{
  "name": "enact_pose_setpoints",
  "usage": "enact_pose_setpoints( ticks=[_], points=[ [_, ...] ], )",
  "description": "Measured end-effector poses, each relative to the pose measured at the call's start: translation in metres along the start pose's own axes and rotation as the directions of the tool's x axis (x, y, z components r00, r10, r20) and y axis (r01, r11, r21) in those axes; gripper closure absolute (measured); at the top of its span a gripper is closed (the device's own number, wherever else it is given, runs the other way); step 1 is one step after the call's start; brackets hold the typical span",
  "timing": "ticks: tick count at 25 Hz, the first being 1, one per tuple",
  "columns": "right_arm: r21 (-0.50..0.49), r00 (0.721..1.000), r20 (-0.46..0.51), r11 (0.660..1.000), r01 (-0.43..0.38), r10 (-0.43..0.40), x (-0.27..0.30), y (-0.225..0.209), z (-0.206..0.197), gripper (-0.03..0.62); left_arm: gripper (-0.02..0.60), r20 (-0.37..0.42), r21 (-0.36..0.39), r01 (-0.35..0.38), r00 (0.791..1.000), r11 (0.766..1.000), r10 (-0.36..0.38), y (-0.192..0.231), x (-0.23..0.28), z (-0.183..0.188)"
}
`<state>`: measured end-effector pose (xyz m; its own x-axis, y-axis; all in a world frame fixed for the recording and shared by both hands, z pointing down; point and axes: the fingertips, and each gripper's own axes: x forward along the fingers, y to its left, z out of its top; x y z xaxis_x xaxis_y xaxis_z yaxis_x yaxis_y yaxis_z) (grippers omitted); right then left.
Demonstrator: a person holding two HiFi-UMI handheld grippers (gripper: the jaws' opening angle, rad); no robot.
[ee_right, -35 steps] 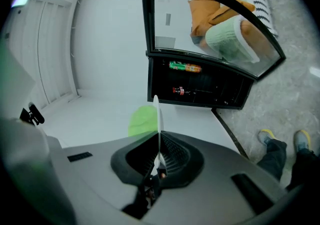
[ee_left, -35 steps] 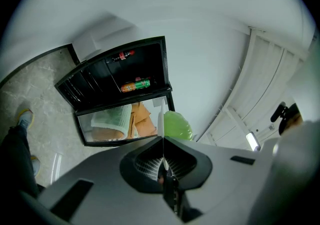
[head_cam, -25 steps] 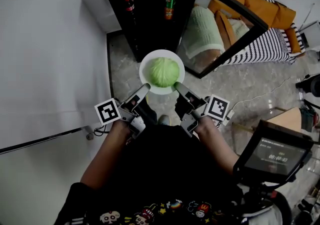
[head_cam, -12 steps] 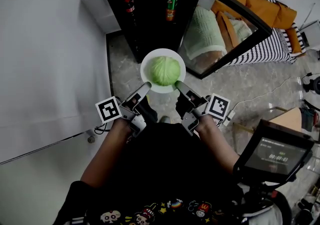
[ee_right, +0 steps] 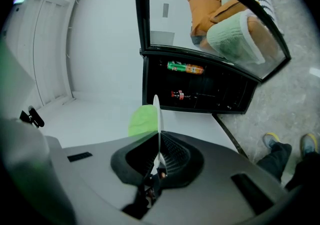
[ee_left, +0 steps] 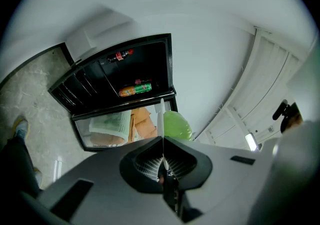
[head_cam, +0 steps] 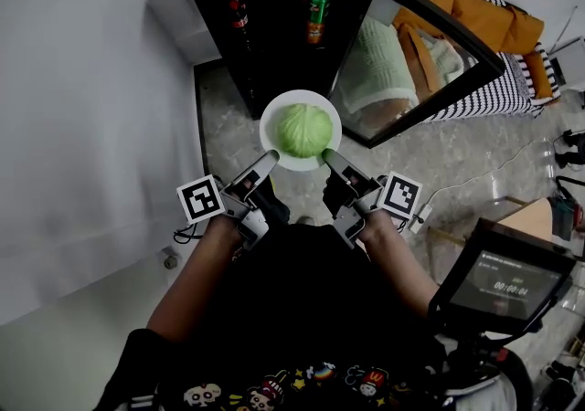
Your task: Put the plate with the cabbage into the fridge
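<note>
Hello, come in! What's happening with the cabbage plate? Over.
Shut on plate: left gripper, right gripper. It carries cabbage. Ahead, fridge open, nothing in the way.

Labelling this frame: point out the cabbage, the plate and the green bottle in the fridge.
cabbage [head_cam: 304, 129], head view, middle of its top.
plate [head_cam: 268, 126], head view, bare left rim.
green bottle [head_cam: 317, 16], head view, middle of its body.

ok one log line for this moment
left tongs: shut on plate rim | right tongs: shut on plate rim | cabbage: on plate | plate: in air before fridge | fridge: door open
</note>
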<state>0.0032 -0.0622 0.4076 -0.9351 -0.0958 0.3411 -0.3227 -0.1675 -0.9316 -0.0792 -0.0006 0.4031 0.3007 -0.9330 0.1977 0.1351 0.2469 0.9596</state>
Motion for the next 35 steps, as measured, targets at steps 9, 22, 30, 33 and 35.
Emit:
enact_pose_setpoints(
  ticks=[9,22,30,33,35],
  points=[
    [0.002,1.000,0.006,1.000,-0.009,0.009,0.001,0.001,0.001,0.577,0.571,-0.006,0.013,0.008,1.000,1.000,-0.008,-0.003,0.001,0.002],
    [0.003,0.999,0.027,1.000,0.026,-0.026,-0.002,0.000,0.004,0.577,0.571,-0.022,-0.008,0.012,1.000,1.000,-0.012,-0.001,0.006,0.002],
    [0.018,0.998,0.042,0.999,0.050,-0.050,-0.004,0.002,0.003,0.577,0.572,-0.019,-0.035,0.008,1.000,0.999,-0.009,0.000,0.005,0.002],
    [0.009,0.996,0.067,0.999,0.052,-0.052,-0.003,0.008,0.005,0.577,0.571,-0.032,-0.025,0.026,0.999,0.999,-0.027,-0.006,0.006,0.007],
    [-0.004,0.997,0.073,0.999,0.034,-0.033,-0.001,0.012,0.005,0.577,0.572,-0.035,-0.015,0.045,0.998,0.999,-0.046,-0.012,0.007,0.008]
  ],
)
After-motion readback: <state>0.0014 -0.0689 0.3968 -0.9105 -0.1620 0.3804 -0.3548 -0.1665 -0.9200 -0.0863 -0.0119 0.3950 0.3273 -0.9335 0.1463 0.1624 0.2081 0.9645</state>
